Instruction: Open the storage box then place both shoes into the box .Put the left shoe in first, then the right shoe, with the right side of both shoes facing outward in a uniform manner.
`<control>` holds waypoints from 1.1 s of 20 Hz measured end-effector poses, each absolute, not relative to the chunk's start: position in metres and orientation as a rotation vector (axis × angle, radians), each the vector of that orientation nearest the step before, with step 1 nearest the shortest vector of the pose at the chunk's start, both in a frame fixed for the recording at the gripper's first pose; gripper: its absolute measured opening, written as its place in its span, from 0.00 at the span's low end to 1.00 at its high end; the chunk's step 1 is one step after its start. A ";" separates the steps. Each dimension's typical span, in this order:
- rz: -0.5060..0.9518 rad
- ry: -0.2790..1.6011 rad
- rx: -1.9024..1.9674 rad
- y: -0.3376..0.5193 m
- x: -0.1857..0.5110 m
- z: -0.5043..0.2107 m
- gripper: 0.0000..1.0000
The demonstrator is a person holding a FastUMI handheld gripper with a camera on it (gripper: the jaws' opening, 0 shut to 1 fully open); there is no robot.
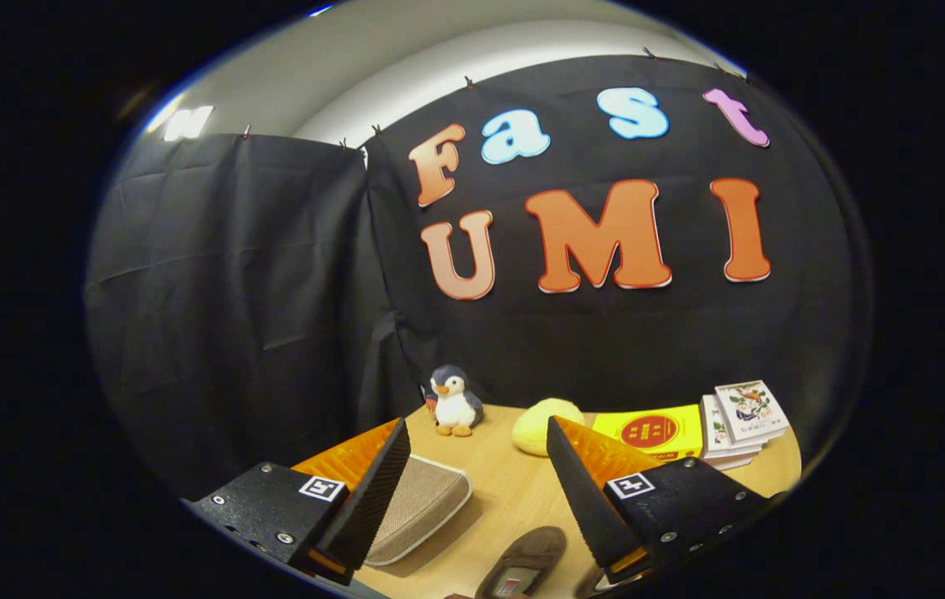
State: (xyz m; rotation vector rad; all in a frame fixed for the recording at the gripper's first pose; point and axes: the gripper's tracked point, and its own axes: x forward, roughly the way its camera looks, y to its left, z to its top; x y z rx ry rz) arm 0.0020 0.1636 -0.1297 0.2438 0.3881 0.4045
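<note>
Gripper [477, 491]: spread wide, empty, above table [514, 491]. Brown suede shoe [522, 566] below; beige fabric storage box [423, 503] unopened. Risk: skipping the lid.

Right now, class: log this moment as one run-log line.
stage: start, nothing held | gripper: open, above table | shoe: between fingers, near | storage box: shut, by left finger | penguin toy: beyond

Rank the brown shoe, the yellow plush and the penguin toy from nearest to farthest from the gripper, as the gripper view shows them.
The gripper has its jaws open, holding nothing.
1. Brown shoe: on the table, low between the jaws.
2. Yellow plush: beyond the fingertips, mid-table.
3. Penguin toy: at the table's far edge, by the black cloth.
</note>
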 end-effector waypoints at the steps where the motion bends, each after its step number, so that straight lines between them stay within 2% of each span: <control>1: 0.422 0.409 0.253 0.172 0.003 -0.138 0.98; 14: 0.672 0.881 0.444 0.253 -0.047 -0.304 0.97; 19: 0.792 0.967 0.637 0.285 -0.072 -0.314 0.96; 22: 0.785 0.983 0.757 0.295 -0.076 -0.318 0.96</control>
